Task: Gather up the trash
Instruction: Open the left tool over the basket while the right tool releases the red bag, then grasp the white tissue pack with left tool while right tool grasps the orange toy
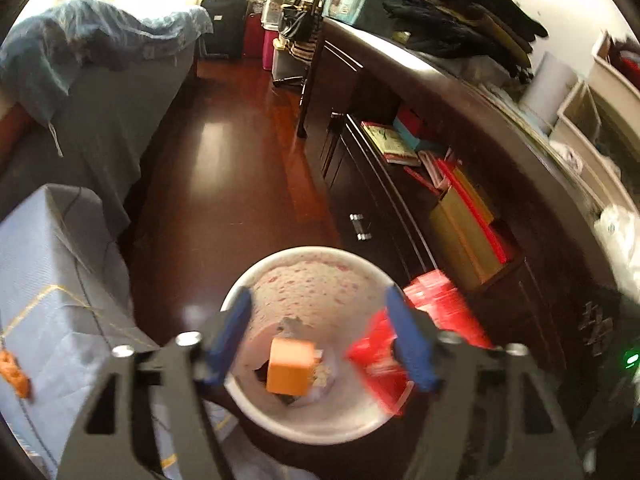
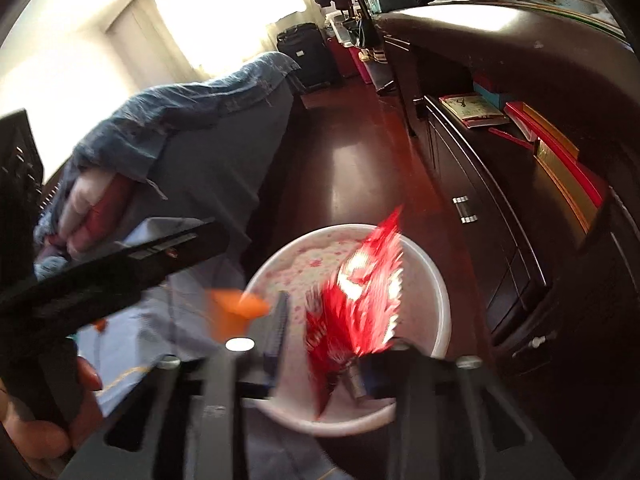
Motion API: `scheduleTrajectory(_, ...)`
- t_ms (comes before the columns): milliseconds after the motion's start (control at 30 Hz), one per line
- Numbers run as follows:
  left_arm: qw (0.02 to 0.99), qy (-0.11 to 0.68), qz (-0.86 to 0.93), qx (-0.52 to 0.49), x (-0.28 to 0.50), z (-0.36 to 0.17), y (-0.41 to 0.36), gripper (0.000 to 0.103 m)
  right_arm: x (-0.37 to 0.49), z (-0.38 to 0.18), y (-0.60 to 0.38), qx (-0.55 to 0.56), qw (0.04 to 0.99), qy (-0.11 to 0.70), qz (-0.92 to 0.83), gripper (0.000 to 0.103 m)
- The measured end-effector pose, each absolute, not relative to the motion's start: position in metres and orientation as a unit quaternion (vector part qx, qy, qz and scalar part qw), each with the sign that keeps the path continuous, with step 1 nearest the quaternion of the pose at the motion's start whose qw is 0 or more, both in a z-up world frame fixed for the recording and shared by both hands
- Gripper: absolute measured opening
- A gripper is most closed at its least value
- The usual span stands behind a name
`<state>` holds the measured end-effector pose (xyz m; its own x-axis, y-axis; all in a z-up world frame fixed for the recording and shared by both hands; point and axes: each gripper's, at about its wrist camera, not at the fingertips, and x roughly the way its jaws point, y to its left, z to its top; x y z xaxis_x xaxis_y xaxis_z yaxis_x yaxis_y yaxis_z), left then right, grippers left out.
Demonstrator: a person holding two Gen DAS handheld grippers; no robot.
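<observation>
Trash, two pieces, both at the mouth of a white bin.

Left wrist view. Bin [image 1: 308,344]: round, white rim, speckled pink liner, standing on a dark wood floor [image 1: 224,184] between a blue-grey covered seat [image 1: 52,280] and a dark cabinet [image 1: 460,216]. Left gripper [image 1: 320,340]: blue-padded tongs standing well apart directly above the opening, nothing between them. Orange block [image 1: 290,372]: sharp-edged, inside the rim's outline, clear of both pads; whether it is falling or lying on the scraps below cannot be told. Red wrapper [image 1: 380,364]: crumpled, over the right side of the bin, overlapping the right-hand pad in the picture; contact cannot be told.

Right wrist view. Right gripper [image 2: 320,344]: tongs partly apart. The red wrapper [image 2: 360,300] is heavily blurred, rising from the right-hand finger above the bin [image 2: 436,280]; whether a corner is still pinched cannot be told. The orange block [image 2: 236,308] shows as a smear at the bin's left edge. The left gripper's black body [image 2: 100,276] crosses the left of the frame, with a hand [image 2: 40,420] on its grip.

Risks, as judged:
- Wrapper is light and sits near the rim; it may catch on a pad, or drift out onto the floor.
- Block near the left rim may strike it and bounce out.
- Both tools crowd one opening; a knock could tip the bin.
</observation>
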<state>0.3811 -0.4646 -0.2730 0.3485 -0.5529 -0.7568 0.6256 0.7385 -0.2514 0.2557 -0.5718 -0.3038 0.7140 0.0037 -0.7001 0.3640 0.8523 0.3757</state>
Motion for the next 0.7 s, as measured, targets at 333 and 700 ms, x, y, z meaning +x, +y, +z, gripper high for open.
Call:
scheduleTrajectory(333,0.847,0.425,-0.316,0.052,0.383,-0.265,-0.438,0.084,0.255,-0.306,-0.560,0.238,0.887,0.378,-0.119,0.053)
scheduleTrajectory(700,0.894,0.386,-0.212,0.075,0.369,-0.223,-0.347,0.093,0.249,-0.264,-0.501,0.215,0.896,0.384,-0.064,0.082)
